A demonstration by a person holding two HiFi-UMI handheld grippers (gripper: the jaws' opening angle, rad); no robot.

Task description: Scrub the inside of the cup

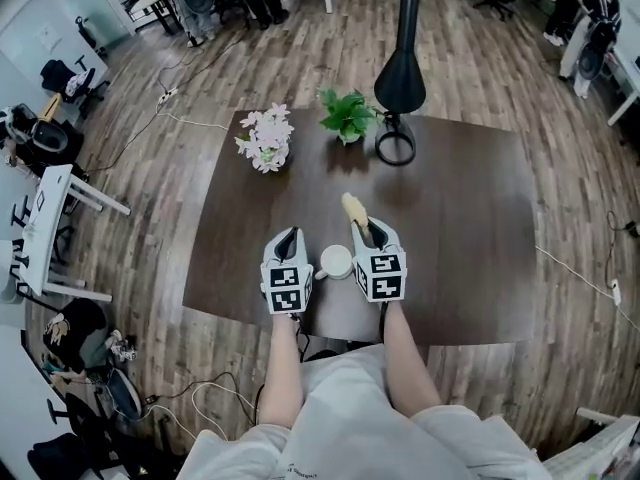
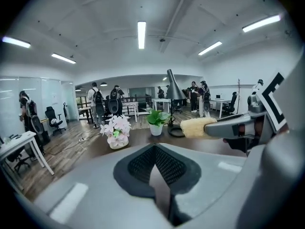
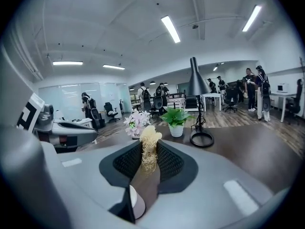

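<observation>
A small white cup (image 1: 336, 261) stands on the dark table (image 1: 460, 228) near its front edge, between my two grippers. My right gripper (image 1: 365, 230) is shut on a pale yellow loofah scrubber (image 1: 354, 209), which sticks out forward past the jaws and beyond the cup. In the right gripper view the scrubber (image 3: 149, 144) is pinched between the pads, and the cup's rim (image 3: 137, 203) peeks in low on the left. My left gripper (image 1: 290, 234) sits just left of the cup, its jaws closed together with nothing between them. The left gripper view shows the scrubber (image 2: 198, 126) to the right.
At the table's back stand a pot of pink and white flowers (image 1: 265, 138), a small green plant (image 1: 347, 115) and a black desk lamp (image 1: 400, 78) with a ring base. Office chairs, desks and several people are farther back in the room.
</observation>
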